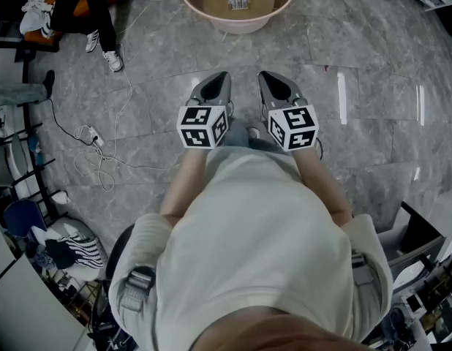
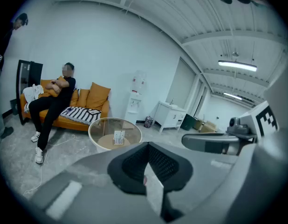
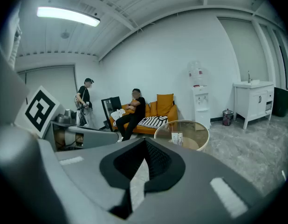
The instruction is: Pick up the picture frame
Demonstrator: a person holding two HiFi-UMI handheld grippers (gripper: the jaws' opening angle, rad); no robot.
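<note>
The picture frame [image 1: 238, 0] is small and white. It stands upright on the middle of a round glass table [image 1: 188, 2] at the top of the head view. In the gripper views the frame [image 2: 119, 137] [image 3: 176, 137] and the table [image 2: 95, 139] [image 3: 203, 141] lie well ahead of the jaws. My left gripper [image 1: 215, 86] and right gripper [image 1: 273, 85] are held side by side over the floor, short of the table and pointing towards it. Both are shut with nothing between their pads [image 2: 147, 147] [image 3: 145, 141].
An orange sofa [image 2: 95, 97] with a seated person [image 2: 55, 97] stands beyond the table, beside a water dispenser [image 2: 136, 97] and a white cabinet [image 2: 171, 116]. White cables [image 1: 102, 141] trail over the grey marble floor at the left. Another person [image 3: 84, 99] stands at the far left.
</note>
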